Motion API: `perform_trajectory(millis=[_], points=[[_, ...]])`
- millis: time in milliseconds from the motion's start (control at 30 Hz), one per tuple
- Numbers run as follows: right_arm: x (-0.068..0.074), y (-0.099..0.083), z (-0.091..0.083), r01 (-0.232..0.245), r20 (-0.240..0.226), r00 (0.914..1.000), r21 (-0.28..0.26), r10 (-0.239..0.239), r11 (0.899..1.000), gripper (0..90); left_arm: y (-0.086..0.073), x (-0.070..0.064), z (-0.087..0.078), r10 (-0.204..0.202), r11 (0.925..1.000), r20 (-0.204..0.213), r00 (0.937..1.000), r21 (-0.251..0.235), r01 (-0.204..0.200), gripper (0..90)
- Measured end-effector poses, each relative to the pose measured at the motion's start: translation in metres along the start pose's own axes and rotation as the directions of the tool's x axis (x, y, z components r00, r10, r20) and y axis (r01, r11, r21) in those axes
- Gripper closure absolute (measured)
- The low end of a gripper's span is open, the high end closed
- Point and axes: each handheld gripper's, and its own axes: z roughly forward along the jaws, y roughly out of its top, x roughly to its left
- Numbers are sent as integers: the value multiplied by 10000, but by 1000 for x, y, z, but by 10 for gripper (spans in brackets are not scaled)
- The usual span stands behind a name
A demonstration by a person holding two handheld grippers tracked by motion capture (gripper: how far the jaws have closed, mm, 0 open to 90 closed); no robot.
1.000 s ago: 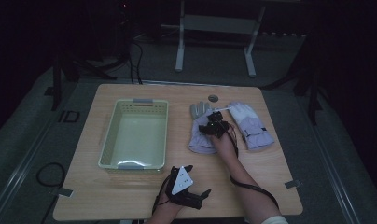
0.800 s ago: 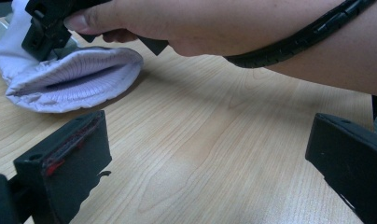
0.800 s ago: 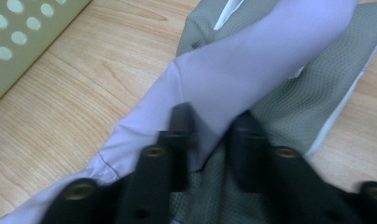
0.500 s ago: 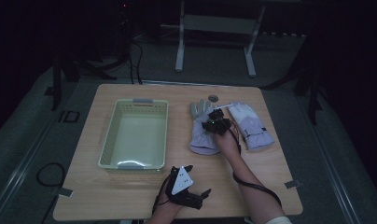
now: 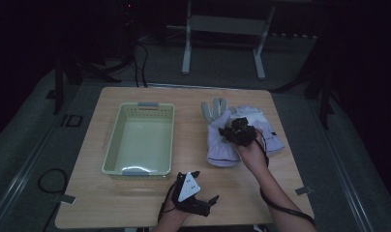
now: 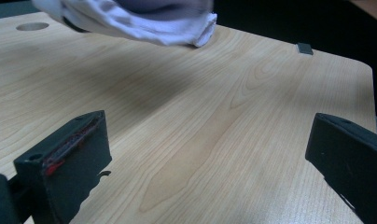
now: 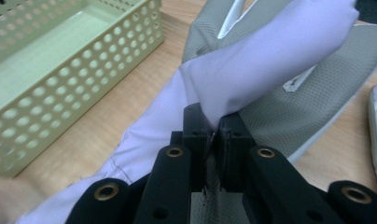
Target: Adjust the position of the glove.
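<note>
**Glove pinched in right tongs; basket lies to nine o'clock**

Worktop (image 5: 135,203): pale wood, carrying all items. Seen from the high view.

Basket (image 5: 141,137): pale green, perforated walls, empty, long axis running twelve to six o'clock, on the left half of the worktop. Stands at about nine o'clock from the right tongs, apart from them, with bare wood between.

Pair of gloves: lavender-white with grey palms, lying on the right half of the worktop. Near glove (image 5: 221,142) with long axis roughly twelve to six o'clock, grey fingers toward twelve, cuff toward six. Second glove (image 5: 268,133) just beside it at three o'clock, partly hidden by the hand.

Right tongs (image 5: 237,131): directly over the near glove. In the right gripper view, jaws closed narrow on a raised fold of the lavender cloth (image 7: 252,74); basket wall (image 7: 84,79) visible at upper left.

Left tongs (image 5: 199,199): resting at the near edge of the worktop, six o'clock from the basket's right corner, jaws wide apart and holding nothing. Glove cuff (image 6: 177,28) visible far ahead in the left gripper view.

Judgement: right hand holds the glove; transfer calls for a lift, then travel toward nine o'clock into the basket. Trailing cuff likely to drag on the rim.
</note>
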Motion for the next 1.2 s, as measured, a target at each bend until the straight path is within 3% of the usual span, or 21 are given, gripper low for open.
perform_trajectory(millis=[67,267,633,900,967,1100,1200], points=[[3,-7,-6,47,173,9998,-44,-46,10000,835,0,0,0,-5,10000,-8,10000,-13,5,1],[9,-30,-8,-110,97,9999,127,109,9999,835,0,-1,0,0,10000,-7,10000,-14,0,1],[4,-56,22,-238,415,9989,894,202,9957,834,0,-1,0,-3,10000,2,10000,0,3,1],[-5,-66,39,-92,240,9997,1243,62,9922,804,0,0,0,2,10000,-8,10000,18,-2,1],[-7,-67,41,-234,143,9997,1273,218,9916,798,0,0,0,1,10000,-11,10000,19,-1,1],[-8,-68,41,-369,104,9993,1233,359,9917,737,0,0,0,-10,10000,-2,10000,21,10,1],[-8,-67,35,-334,61,9994,1150,329,9928,638,0,0,0,-14,10000,0,10000,16,14,1]])
